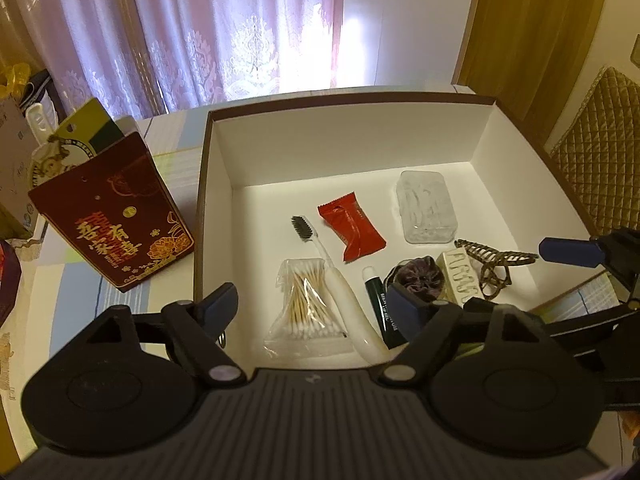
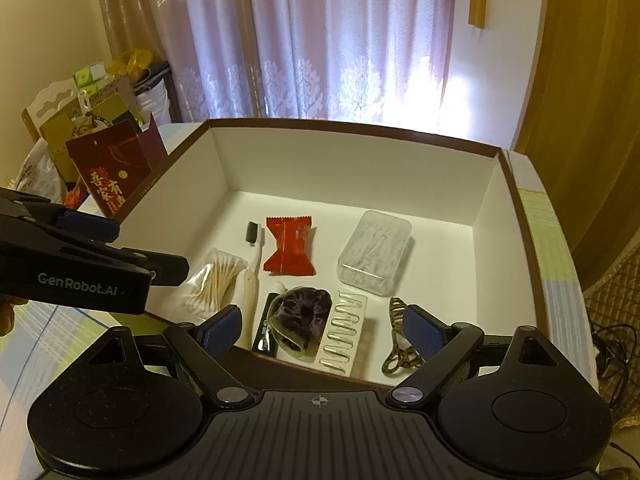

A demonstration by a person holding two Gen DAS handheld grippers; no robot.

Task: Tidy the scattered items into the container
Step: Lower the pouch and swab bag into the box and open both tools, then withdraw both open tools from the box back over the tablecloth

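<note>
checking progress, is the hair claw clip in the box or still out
In: the hair claw clip lies on the box floor, near the right wall.

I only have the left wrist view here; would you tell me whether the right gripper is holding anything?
Observer: No, the right gripper has its jaws open and empty, over the near side of the box.
Operator: Thank you. What is the white card beside the scrunchie?
Observer: That card carries a row of metal hair clips.
Operator: Is the scrunchie resting on anything?
Observer: The scrunchie overlaps the green tube.
</note>
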